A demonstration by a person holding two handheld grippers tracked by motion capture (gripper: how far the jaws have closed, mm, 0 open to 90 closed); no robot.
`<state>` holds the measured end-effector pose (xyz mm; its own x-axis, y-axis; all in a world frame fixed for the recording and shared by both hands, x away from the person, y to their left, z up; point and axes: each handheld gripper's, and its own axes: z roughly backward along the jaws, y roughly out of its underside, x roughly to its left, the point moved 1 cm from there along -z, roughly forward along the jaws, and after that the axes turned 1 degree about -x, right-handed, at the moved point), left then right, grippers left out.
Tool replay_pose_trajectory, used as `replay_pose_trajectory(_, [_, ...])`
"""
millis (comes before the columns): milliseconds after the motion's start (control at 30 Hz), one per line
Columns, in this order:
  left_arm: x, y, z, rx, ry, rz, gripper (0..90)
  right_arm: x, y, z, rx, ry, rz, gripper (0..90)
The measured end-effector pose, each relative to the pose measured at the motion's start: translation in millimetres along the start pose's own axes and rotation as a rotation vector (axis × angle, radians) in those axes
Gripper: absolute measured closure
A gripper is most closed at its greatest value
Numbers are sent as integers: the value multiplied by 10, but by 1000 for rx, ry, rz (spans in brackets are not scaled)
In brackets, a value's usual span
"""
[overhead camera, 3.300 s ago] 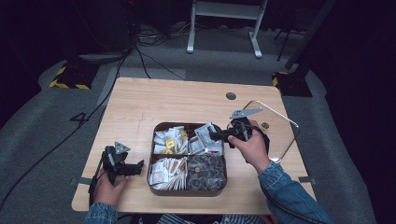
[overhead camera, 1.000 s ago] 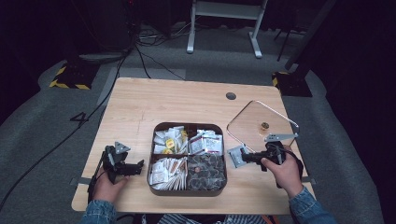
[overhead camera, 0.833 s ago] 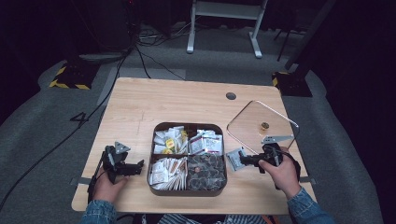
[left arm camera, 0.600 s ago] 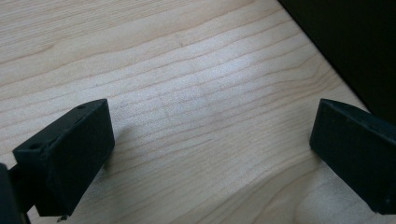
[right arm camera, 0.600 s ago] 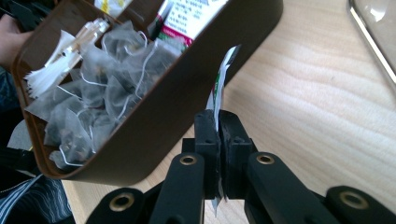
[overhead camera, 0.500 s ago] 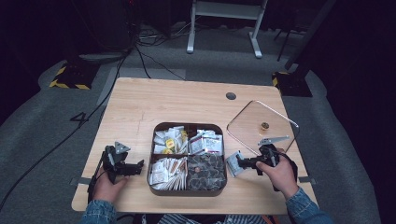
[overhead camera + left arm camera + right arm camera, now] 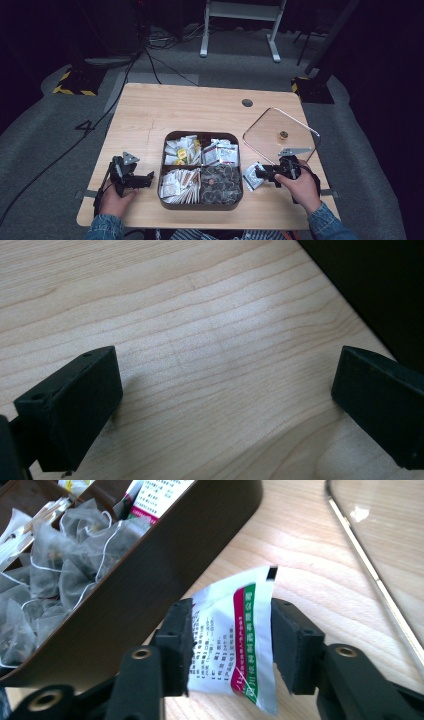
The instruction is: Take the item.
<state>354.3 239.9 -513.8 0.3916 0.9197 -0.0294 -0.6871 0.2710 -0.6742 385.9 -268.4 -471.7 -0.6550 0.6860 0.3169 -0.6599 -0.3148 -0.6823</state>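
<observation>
The white foil sachet with a red and green stripe lies on the desk between the just-opening jaws of the right claw, its long axis pointing to 12 o'clock in the right gripper view, at 3 o'clock of the dark brown compartment tray. The left claw stands wide, holding nothing.

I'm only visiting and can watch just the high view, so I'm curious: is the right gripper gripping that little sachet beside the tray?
Observer: It seems not. In the right gripper view, the right gripper has just been opening its jaws, and the sachet sits between them, apparently unpressed.
Operator: What does it look like up close?
Observer: White, with a red stripe, a green stripe and small print.
Operator: And the left gripper?
Observer: The left gripper has its jaws wide apart over bare table, with nothing between them.
</observation>
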Motion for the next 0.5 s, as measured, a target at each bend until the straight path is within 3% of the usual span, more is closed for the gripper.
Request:
replay_pose_trajectory(200, [3, 4, 3, -1, 0, -3, 3, -31, 4, 103, -66, 30, -4, 473])
replay_pose_trajectory(500, [-4, 12, 11, -2, -7, -1, 6, -33, -17, 231, -122, 36, 1, 464])
